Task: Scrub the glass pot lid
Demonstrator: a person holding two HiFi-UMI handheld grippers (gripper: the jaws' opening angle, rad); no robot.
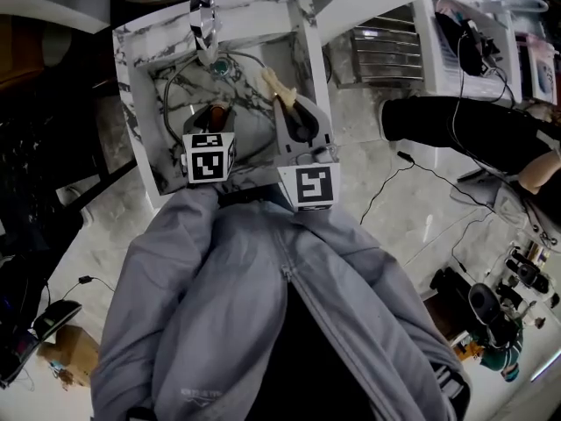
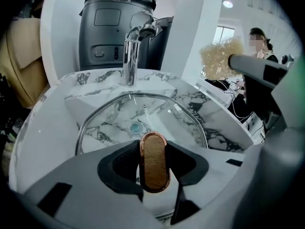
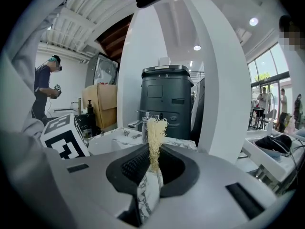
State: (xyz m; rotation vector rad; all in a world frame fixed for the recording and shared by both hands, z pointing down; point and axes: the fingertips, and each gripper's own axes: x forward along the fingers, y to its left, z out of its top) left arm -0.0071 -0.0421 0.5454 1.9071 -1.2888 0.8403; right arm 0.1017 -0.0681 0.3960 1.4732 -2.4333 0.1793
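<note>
Plainly, the glass pot lid (image 2: 167, 116) is hanging over the basin of the marble sink (image 2: 95, 78), carried by its wooden, copper-rimmed knob (image 2: 154, 156). The left gripper (image 2: 153, 168) is clamping that knob from both sides, its jaws standing partly apart only because the knob is filling the gap. Holding it there is probably leaving the whole glass face free for scrubbing and letting any drips fall into the basin. Whether the lid's far rim is resting on the sink I cannot tell.

Just beside it, the right gripper (image 3: 153, 168) is pinching a brush (image 3: 155, 137) by its thin marbled handle, jaws nearly together, with the pale bristles sticking out past the tips and ready to meet the glass. The bristles are pointing toward the faucet (image 2: 131, 51) and are not touching the lid, so the scrubbing itself seems not yet begun. The drain (image 2: 135, 127) is showing through the glass.

Counting: one lid with one knob, one brush, one faucet, one drain, one sink, and two grippers, each bearing one marker cube.
</note>
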